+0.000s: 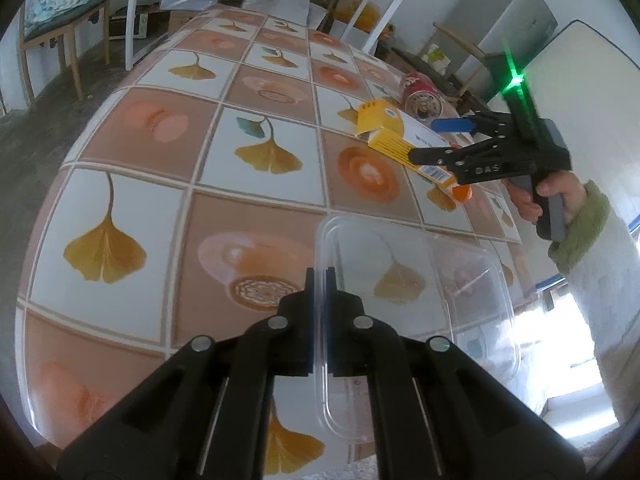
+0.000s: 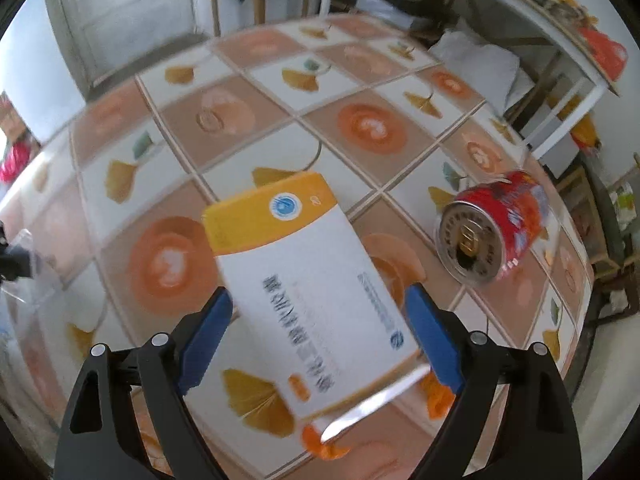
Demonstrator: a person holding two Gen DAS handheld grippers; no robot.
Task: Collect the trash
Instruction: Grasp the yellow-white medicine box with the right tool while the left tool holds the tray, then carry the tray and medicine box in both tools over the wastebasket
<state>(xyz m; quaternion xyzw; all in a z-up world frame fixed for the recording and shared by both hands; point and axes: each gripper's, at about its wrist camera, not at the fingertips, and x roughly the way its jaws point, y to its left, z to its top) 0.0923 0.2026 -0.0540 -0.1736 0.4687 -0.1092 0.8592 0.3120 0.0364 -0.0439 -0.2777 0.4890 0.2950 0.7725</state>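
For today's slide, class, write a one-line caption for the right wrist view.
Open right hand-held gripper straddles a yellow-and-white box on the table, with a red can lying nearby.

Motion blur smears the print on the yellow-and-white cardboard box [image 2: 304, 280], whose near end hides an orange object [image 2: 320, 444].

The left wrist view looks forward and down along its own tongs [image 1: 320, 280], close over the near edge of the worktop [image 1: 132, 208] toward the far wall. The right wrist view tilts more steeply down — very near a box [image 2: 316, 288]. Both share that box [image 1: 394, 136], a can [image 1: 420, 94] [image 2: 492, 228] and the tiled worktop [image 2: 168, 80].
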